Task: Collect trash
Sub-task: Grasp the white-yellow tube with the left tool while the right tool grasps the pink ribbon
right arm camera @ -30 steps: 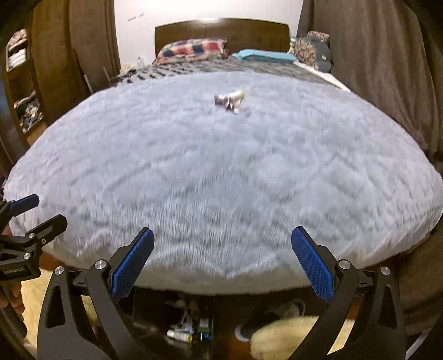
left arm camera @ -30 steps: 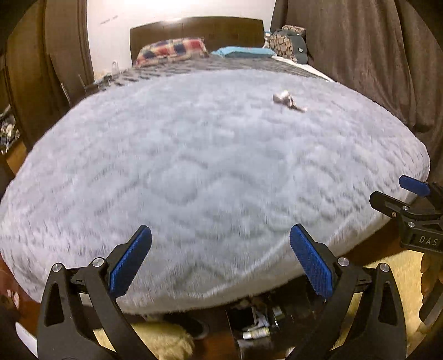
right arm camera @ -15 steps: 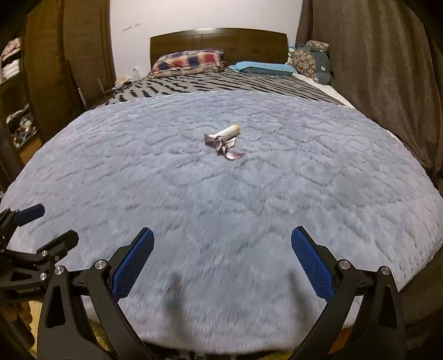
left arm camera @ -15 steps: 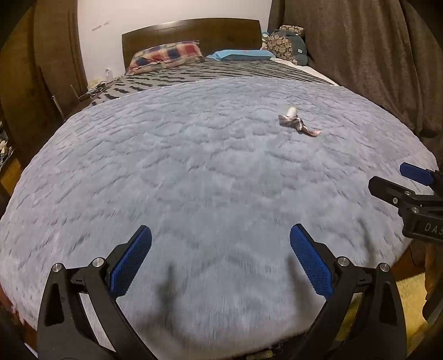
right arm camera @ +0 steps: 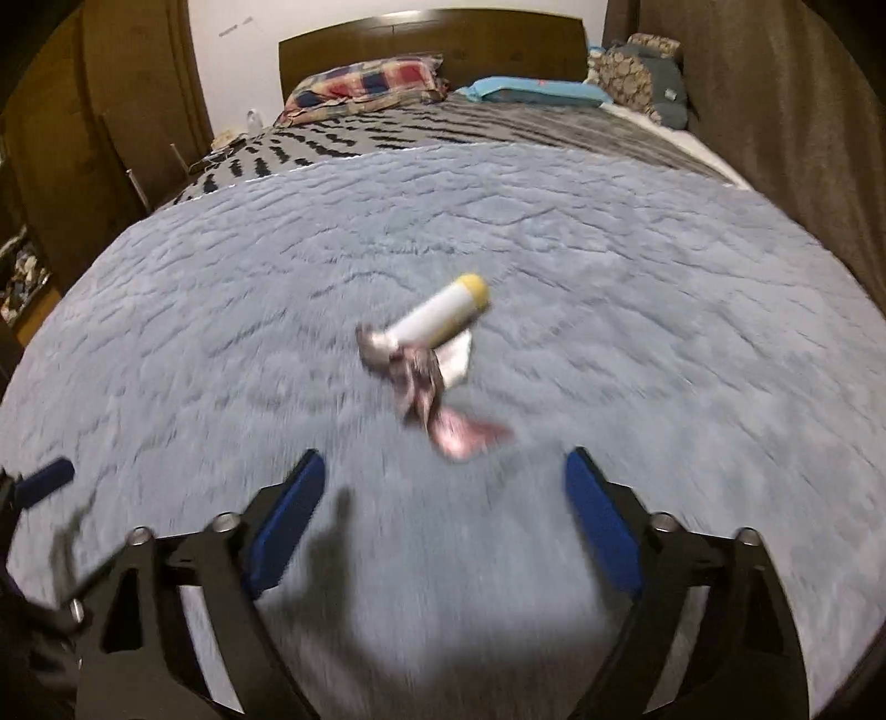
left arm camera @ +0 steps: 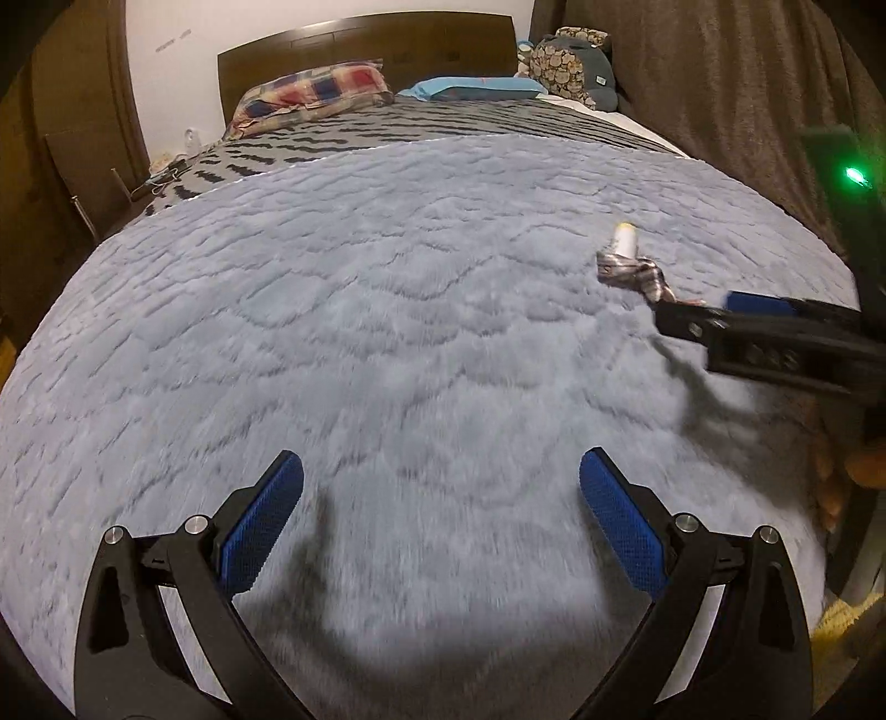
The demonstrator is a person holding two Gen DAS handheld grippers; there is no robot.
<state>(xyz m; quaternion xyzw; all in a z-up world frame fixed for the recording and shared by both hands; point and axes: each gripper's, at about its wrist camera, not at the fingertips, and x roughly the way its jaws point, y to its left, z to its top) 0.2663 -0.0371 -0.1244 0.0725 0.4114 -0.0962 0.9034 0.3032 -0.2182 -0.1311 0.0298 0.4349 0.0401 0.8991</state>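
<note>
A small pile of trash lies on the grey fluffy blanket (right arm camera: 637,310): a white tube with a yellow cap (right arm camera: 437,315), a crumpled shiny wrapper (right arm camera: 423,382) and a scrap of white paper (right arm camera: 457,357). My right gripper (right arm camera: 443,515) is open and empty, just short of the wrapper. In the left wrist view the tube (left arm camera: 624,241) and wrapper (left arm camera: 631,274) lie far right, with the right gripper (left arm camera: 720,315) beside them. My left gripper (left arm camera: 440,518) is open and empty above bare blanket (left arm camera: 387,332).
The blanket covers a large bed with a striped cover (left arm camera: 443,133), pillows (left arm camera: 310,94) and a dark wooden headboard (left arm camera: 365,39) at the far end. Brown curtains (right arm camera: 775,111) hang on the right. Wooden wardrobes (right arm camera: 111,111) stand on the left.
Both grippers have moved forward over the bed. The trash pile has grown much nearer in the right wrist view. The right gripper has reached in beside the trash in the left view.
</note>
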